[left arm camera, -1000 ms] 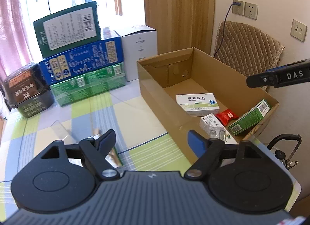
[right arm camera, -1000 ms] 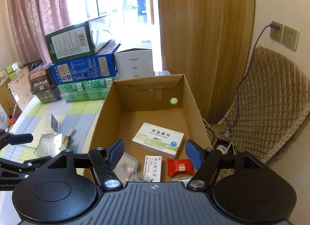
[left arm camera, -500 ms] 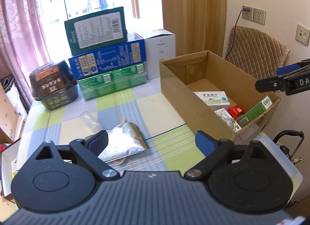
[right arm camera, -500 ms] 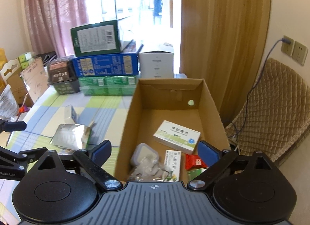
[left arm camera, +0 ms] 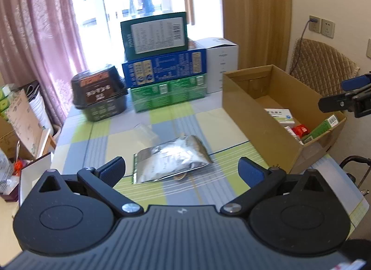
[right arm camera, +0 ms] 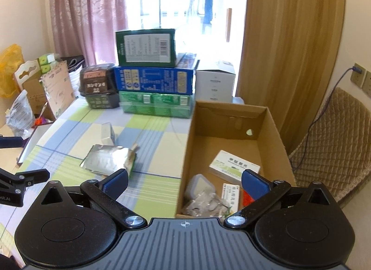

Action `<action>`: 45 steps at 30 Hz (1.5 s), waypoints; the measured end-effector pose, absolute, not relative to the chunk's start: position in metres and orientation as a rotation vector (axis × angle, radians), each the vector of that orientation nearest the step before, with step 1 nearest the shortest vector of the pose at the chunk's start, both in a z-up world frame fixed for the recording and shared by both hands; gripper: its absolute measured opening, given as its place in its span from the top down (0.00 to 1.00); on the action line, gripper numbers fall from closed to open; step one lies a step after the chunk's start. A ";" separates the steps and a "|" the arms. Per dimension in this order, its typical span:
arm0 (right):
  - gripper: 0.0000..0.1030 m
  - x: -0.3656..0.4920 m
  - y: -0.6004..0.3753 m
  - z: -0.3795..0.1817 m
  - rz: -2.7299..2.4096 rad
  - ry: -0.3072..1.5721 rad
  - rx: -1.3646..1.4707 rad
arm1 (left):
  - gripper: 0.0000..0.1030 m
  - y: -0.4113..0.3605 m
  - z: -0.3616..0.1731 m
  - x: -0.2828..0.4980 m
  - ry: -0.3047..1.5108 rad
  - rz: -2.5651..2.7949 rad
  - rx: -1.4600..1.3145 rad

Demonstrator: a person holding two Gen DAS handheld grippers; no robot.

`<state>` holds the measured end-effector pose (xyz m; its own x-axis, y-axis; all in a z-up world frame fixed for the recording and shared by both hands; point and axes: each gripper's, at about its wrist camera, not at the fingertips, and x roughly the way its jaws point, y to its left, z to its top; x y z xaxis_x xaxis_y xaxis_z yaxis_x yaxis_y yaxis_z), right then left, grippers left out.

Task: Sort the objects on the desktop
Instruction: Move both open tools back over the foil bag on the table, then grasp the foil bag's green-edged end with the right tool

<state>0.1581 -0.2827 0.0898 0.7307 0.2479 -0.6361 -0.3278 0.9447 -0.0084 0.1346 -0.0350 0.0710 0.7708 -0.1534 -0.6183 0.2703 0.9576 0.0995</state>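
Observation:
A crumpled silver foil pouch lies on the checked tablecloth, just ahead of my left gripper. Its jaws are opening, with nothing between them. My right gripper hangs over the near left corner of the open cardboard box, jaws also opening and empty. The pouch lies to its left. In the box are a white-and-green medicine box, a clear plastic container, a small white carton and a red packet. A small clear box stands behind the pouch.
Stacked cartons, green on blue on green, line the table's far edge, between a white box and a dark tub. A quilted chair stands right of the box. Bags and cardboard crowd the left side.
Both grippers have drawn back from the cardboard box and risen a little, and their jaws have spread wider. The foil pouch has come into the left wrist view.

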 end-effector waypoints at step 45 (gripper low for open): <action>0.02 0.222 -0.120 -0.023 0.762 0.765 -0.559 | 0.01 0.061 -0.022 0.194 0.808 -0.276 0.313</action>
